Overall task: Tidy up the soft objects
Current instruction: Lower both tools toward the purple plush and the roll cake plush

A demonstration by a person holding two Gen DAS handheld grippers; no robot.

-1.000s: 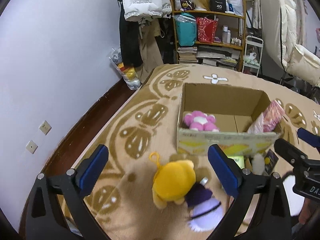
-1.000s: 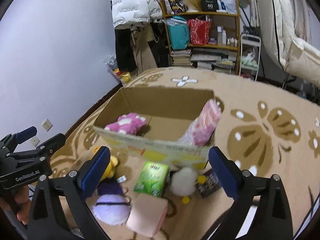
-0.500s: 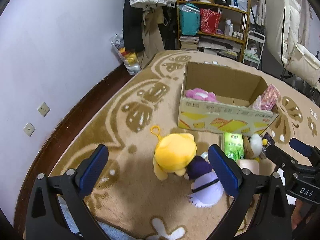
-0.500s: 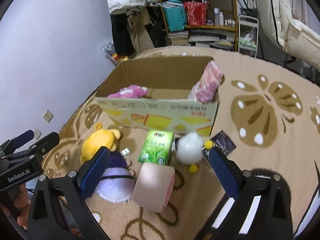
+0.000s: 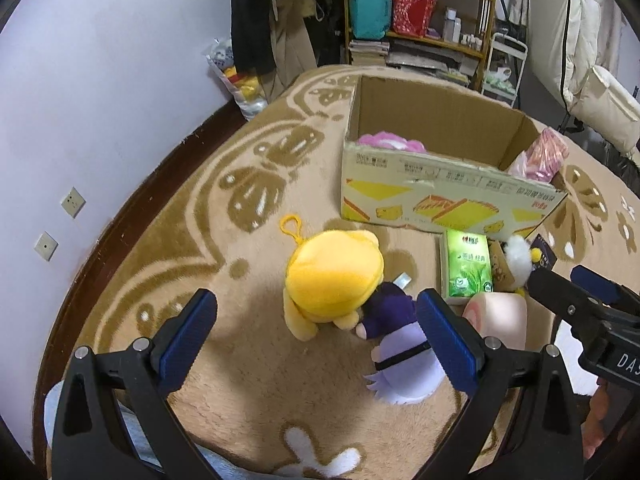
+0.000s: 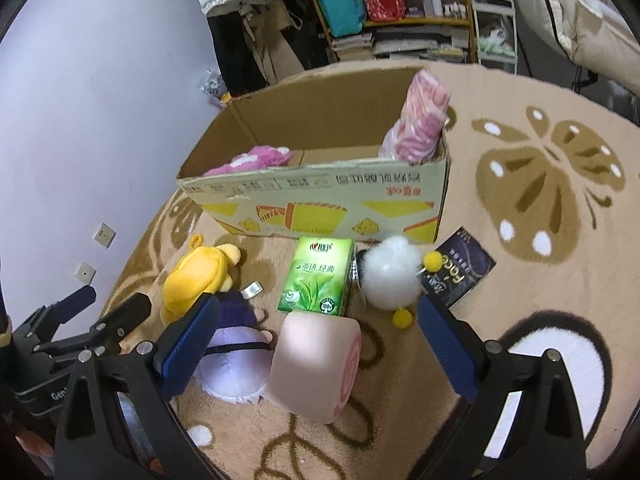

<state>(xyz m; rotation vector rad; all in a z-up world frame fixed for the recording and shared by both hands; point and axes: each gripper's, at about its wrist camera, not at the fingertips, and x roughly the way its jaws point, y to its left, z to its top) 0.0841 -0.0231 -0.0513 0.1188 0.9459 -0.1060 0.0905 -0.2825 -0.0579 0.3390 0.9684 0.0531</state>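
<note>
both tools pulled back from cardboard box, left tool and right tool wide apart, empty, yellow plush touching purple doll

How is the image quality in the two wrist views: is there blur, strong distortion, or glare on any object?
Left wrist view: strong fisheye bending with dark corners; the yellow plush is sharp, while the pink roll cushion looks soft and overexposed. Right wrist view: the same bending; the pink roll cushion is washed out on top, the green tissue pack is crisp, and the cardboard box print is readable.

Fuzzy plush yellow toy, matt printed cardboard box, deep-pile carpet, glossy tissue pack.
</note>
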